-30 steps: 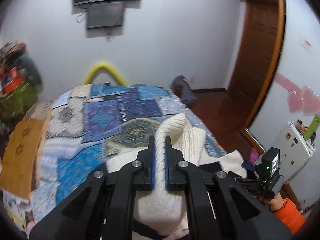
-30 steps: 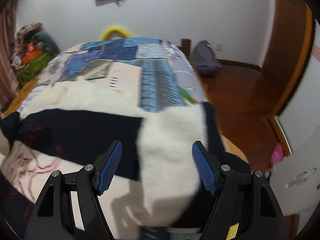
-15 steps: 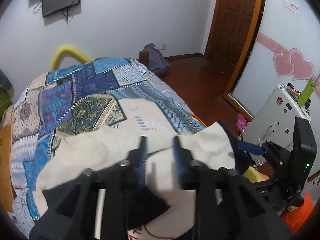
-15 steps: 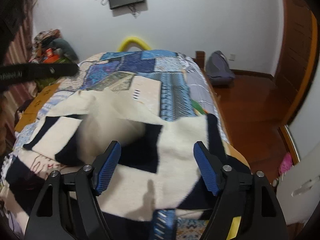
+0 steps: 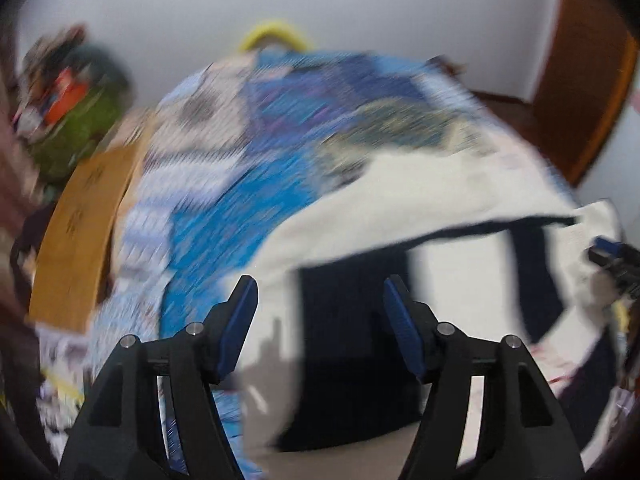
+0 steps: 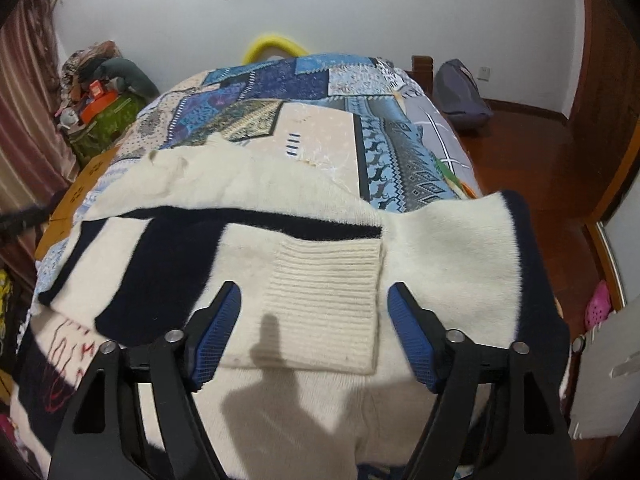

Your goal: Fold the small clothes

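A cream and navy knitted sweater (image 6: 280,208) lies spread on the bed, with a cream sleeve folded across it so that its ribbed cuff (image 6: 324,300) rests on the body. My right gripper (image 6: 314,332) is open and empty just above the cuff. My left gripper (image 5: 320,328) is open and empty over the sweater's (image 5: 440,208) navy and cream left part; that view is blurred by motion. The right gripper's tip (image 5: 608,248) shows at the far right of the left wrist view.
The bed has a blue patchwork quilt (image 6: 304,84) with a yellow hoop (image 6: 272,46) behind it. A cluttered green bin (image 6: 104,120) stands at the left, a grey backpack (image 6: 460,92) on the wooden floor at the right, and a white cabinet (image 6: 600,392) nearby.
My left gripper let go of the cream sleeve, opened wide and swung left. The sleeve now lies folded across the sweater. My right gripper stayed open and hardly moved.
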